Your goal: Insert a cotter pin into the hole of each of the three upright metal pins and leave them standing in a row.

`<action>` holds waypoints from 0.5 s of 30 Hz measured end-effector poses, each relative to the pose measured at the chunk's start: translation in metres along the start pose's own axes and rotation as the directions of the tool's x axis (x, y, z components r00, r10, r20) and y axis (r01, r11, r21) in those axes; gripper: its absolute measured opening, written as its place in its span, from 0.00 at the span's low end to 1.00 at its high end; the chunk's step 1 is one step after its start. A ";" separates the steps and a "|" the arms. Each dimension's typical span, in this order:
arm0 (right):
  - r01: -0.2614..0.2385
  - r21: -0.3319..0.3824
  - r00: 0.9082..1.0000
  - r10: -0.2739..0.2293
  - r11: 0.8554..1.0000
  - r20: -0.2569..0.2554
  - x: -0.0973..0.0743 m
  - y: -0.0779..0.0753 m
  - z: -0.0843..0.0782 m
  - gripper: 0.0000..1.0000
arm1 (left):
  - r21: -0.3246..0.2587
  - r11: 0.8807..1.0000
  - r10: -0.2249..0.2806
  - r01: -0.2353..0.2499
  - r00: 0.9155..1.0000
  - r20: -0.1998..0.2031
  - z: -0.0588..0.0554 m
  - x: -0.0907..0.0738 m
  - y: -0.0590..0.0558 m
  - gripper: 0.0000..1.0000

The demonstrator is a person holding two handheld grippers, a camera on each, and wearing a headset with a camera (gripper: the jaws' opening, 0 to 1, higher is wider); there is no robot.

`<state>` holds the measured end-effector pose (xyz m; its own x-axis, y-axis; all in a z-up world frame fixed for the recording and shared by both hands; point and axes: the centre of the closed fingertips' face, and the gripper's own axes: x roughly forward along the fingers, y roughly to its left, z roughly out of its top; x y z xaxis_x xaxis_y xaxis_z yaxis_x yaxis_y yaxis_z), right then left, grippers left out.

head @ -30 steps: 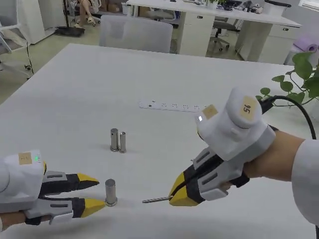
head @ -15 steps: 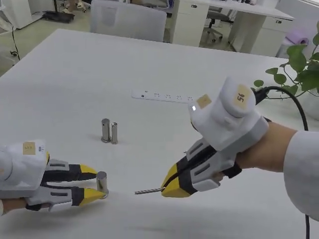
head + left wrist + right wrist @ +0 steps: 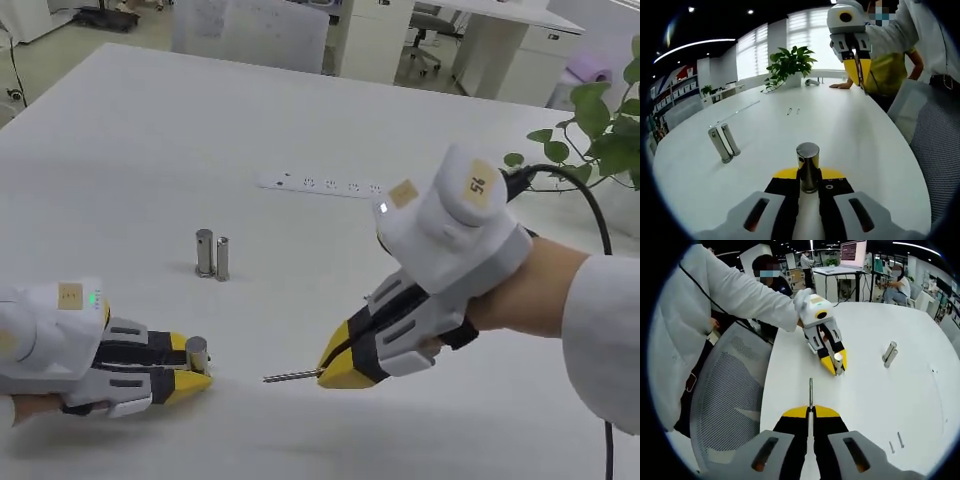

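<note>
On the near side of the power strip (image 3: 320, 185), the left gripper (image 3: 192, 368) was clamped on an upright metal pin (image 3: 197, 349); the right gripper (image 3: 335, 372) pinched a cotter pin (image 3: 292, 377) pointing at it, just apart. An insertion seemed in hand, calling for aligning its tip with the hole. Two more pins (image 3: 212, 256) stood nearer the strip

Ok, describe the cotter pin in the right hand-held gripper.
The cotter pin is a thin, straight, grey metal rod. The right hand-held gripper is shut on one end; the rest sticks out roughly level, low over the table, pointing at the upright metal pin in the left hand-held gripper, not yet touching it.
</note>
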<state>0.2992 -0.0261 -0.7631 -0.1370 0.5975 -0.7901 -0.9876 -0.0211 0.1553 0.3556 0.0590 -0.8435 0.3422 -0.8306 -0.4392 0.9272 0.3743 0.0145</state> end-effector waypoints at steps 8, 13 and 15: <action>0.025 0.011 1.000 -0.026 1.000 0.013 0.009 -0.008 0.005 0.02 | -0.073 0.995 0.075 -0.073 0.997 0.017 0.000 -0.001 0.001 0.11; 0.056 0.018 0.998 -0.057 0.998 0.028 0.016 -0.019 0.012 0.02 | -0.108 0.989 0.106 -0.103 0.994 0.020 0.000 -0.001 0.002 0.11; 0.065 0.023 0.997 -0.066 0.998 0.040 0.019 -0.023 0.015 0.02 | -0.107 0.988 0.110 -0.108 0.994 0.022 0.000 -0.001 0.000 0.11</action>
<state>0.3202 -0.0026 -0.7727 -0.0685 0.6288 -0.7745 -0.9925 0.0360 0.1169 0.3552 0.0596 -0.8432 0.4458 -0.7931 -0.4150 0.8634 0.5033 -0.0343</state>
